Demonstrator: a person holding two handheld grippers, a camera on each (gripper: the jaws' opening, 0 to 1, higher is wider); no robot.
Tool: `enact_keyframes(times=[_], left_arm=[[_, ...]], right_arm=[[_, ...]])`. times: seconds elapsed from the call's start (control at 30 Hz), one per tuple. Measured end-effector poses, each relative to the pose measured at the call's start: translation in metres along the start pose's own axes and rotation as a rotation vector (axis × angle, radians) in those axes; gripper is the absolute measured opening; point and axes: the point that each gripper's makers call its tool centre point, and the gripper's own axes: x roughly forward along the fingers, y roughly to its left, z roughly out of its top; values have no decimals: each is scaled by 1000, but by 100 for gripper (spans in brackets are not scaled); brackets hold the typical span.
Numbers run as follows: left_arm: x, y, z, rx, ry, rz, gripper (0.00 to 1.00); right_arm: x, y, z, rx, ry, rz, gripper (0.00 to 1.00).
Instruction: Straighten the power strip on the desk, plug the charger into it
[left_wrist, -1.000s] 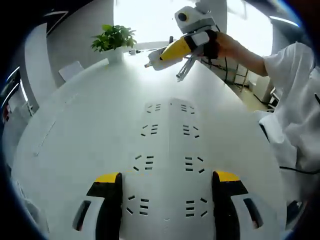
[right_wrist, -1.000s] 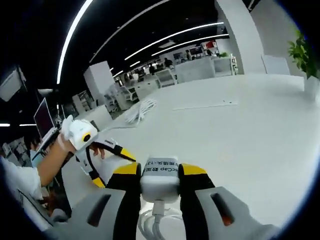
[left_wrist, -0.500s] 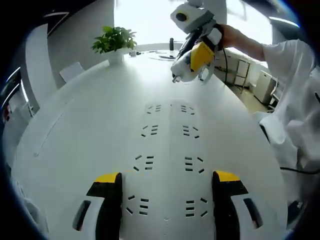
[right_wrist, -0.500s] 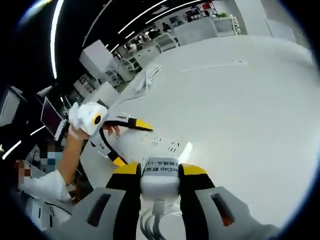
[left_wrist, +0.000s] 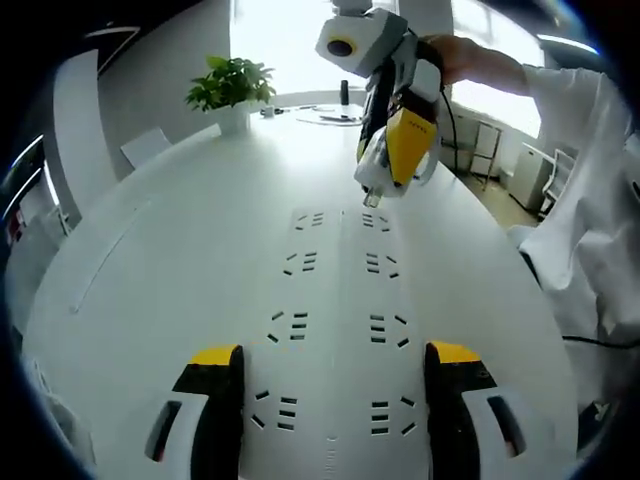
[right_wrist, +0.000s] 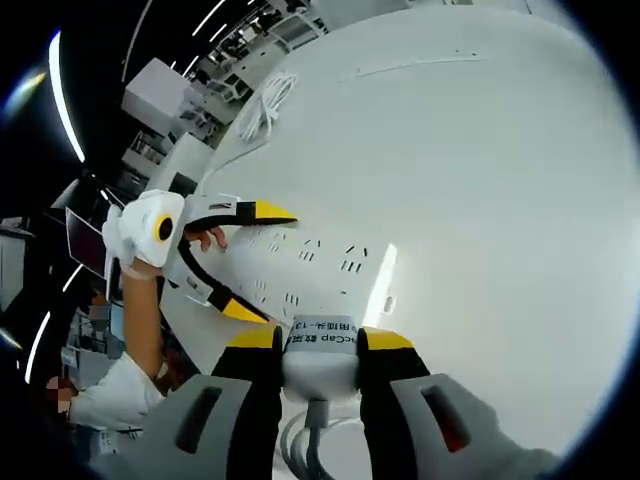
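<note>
The white power strip (left_wrist: 335, 330) lies flat on the white counter (left_wrist: 150, 290), running lengthwise away from the left tongs (left_wrist: 335, 375). In the left gripper view those tongs are spread, one yellow-tipped finger on each long side of the strip near its close end; whether the pads actually touch its edges I cannot tell. Two columns of socket slots run up the strip's face.

Above the far end of the strip hang the right tongs (left_wrist: 385, 170), pointing down at the sockets and held by a hand (left_wrist: 455, 55) from a white sleeve (left_wrist: 590, 200). In the right gripper view the right tongs (right_wrist: 320, 350) are pinching the white charger (right_wrist: 320, 355) between their yellow-tipped fingers, its printed label facing up and a white cable (right_wrist: 305, 445) trailing back from it toward the camera. The charger is above the strip and not in a socket.

The same view shows the power strip (right_wrist: 310, 275) below, the left tongs (right_wrist: 255, 260) straddling its end, and a coiled white cable (right_wrist: 265, 105) lying well apart, farther up the counter. A potted plant (left_wrist: 228, 85) stands at the counter's far edge in the left gripper view, with small dark items (left_wrist: 340, 100) near it that are too small to make out
</note>
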Motion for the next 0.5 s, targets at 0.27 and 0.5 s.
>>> enact_keyframes(times=[0.27, 0.5], left_arm=[[0, 0, 0, 0, -11, 5, 75], [1, 1, 0, 2, -32, 13, 76]], right_arm=[[8, -3, 0, -2, 72, -81, 29], [9, -4, 3, 28, 95, -159, 29]])
